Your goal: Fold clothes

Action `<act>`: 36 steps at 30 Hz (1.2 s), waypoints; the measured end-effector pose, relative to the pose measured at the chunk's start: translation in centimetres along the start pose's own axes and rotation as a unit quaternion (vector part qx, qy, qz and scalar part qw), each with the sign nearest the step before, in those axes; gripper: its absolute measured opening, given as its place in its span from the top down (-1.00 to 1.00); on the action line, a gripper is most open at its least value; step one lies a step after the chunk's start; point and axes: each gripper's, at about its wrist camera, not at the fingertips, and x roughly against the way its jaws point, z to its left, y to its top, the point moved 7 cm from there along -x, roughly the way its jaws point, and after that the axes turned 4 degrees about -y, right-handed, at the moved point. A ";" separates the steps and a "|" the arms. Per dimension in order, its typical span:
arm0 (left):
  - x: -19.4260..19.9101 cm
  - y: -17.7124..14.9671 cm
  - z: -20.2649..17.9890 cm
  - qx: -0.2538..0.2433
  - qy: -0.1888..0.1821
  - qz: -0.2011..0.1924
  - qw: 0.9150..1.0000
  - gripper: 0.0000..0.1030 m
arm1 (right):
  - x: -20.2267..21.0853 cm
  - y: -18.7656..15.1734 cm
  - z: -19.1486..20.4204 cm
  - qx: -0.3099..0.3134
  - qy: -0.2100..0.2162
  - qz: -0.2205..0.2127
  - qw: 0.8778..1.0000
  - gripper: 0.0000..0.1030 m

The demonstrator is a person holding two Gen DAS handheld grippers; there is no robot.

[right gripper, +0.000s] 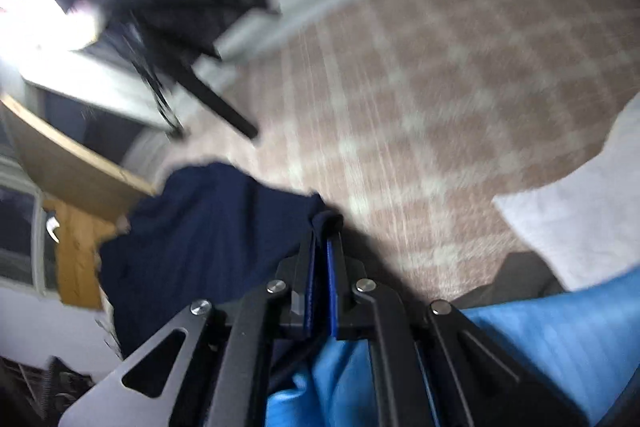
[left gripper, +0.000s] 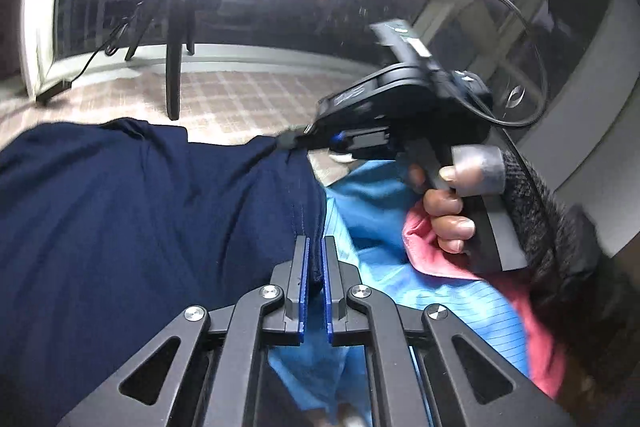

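Note:
A navy blue garment (left gripper: 140,211) lies spread over the left of the left wrist view. My left gripper (left gripper: 316,247) is shut on its near hemmed edge, with cloth pinched between the blue pads (left gripper: 303,281). My right gripper (left gripper: 298,141), held by a person's hand (left gripper: 444,211), grips the same garment's far edge. In the right wrist view the right gripper (right gripper: 322,231) is shut on a bunched fold of the navy garment (right gripper: 200,239), which hangs to the left.
A light blue striped garment (left gripper: 400,247) and a pink one (left gripper: 424,247) lie under and right of the navy cloth. A checked pink cover (right gripper: 440,107) spreads beyond. A white towel (right gripper: 580,207) lies right. A tripod leg (left gripper: 174,67) and a bright lamp stand behind.

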 end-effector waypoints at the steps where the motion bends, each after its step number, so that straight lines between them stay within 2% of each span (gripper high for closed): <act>1: 0.2 0.1 0.0 0.005 -0.007 -0.007 1.000 0.90 | 1.0 0.2 0.7 0.012 0.002 -0.023 1.000 0.90; 3: 0.5 0.3 0.2 0.016 -0.017 -0.019 1.000 0.91 | 2.4 0.4 1.9 0.046 -0.024 -0.063 0.997 0.95; 4: 0.5 0.3 0.4 0.023 -0.022 -0.024 0.999 0.91 | 3.0 0.4 2.0 0.056 -0.041 -0.073 0.995 0.95; 7: 0.4 -0.1 0.9 0.050 -0.049 -0.031 0.997 0.90 | 4.2 0.7 3.1 0.079 -0.059 -0.098 0.990 0.96; 11: 0.1 -0.8 1.7 0.056 -0.036 -0.021 0.998 0.91 | 3.8 0.5 2.1 0.070 -0.097 -0.083 0.989 0.92; 13: 0.0 -0.7 1.7 0.054 -0.037 -0.019 0.998 0.91 | 3.9 0.2 0.7 0.046 -0.093 -0.066 0.992 0.89; 14: 0.1 -0.7 1.5 0.049 -0.036 -0.018 0.998 0.91 | 3.8 -0.2 -0.2 0.029 -0.102 -0.053 0.993 0.79; 15: 0.2 -0.6 1.3 0.042 -0.034 -0.016 0.998 0.91 | 3.7 -0.6 -1.0 0.017 -0.113 -0.037 0.993 0.55; 17: 0.1 -0.7 0.9 0.030 -0.034 -0.013 0.999 0.91 | 3.3 -1.3 -2.3 0.001 -0.123 -0.005 0.992 0.28; 20: -0.3 -0.7 0.5 0.015 -0.030 -0.006 0.999 0.91 | 2.3 -2.5 -3.9 -0.030 -0.123 0.043 0.991 0.28; 23: -0.5 -0.9 0.2 0.010 -0.026 0.002 1.000 0.91 | 1.4 -2.7 -4.0 -0.048 -0.096 0.053 0.993 0.28; 26: -0.5 -1.1 -0.3 -0.006 -0.012 0.010 1.000 0.91 | -0.9 -3.3 -3.6 -0.072 -0.061 0.094 0.991 0.28; 28: -0.4 -1.2 -0.5 -0.017 -0.004 0.012 1.000 0.91 | -1.6 -3.5 -3.5 -0.069 -0.069 0.089 0.991 0.37; 29: -0.2 -1.2 -0.5 -0.019 -0.002 0.012 1.000 0.91 | -1.4 -3.4 -3.2 -0.062 -0.067 0.074 0.993 0.75; 30: -0.1 -1.2 -0.6 -0.021 0.001 0.012 1.000 0.91 | -0.9 -3.2 -2.9 -0.054 -0.065 0.056 0.995 0.90; 32: 0.2 -1.2 -0.6 -0.024 0.007 0.011 1.000 0.91 | 0.1 -2.8 -1.8 -0.036 -0.059 0.024 0.997 0.91; 36: 1.5 -1.5 0.2 -0.006 0.007 -0.004 1.000 0.91 | 2.6 -1.9 2.4 0.039 -0.067 -0.040 0.996 0.91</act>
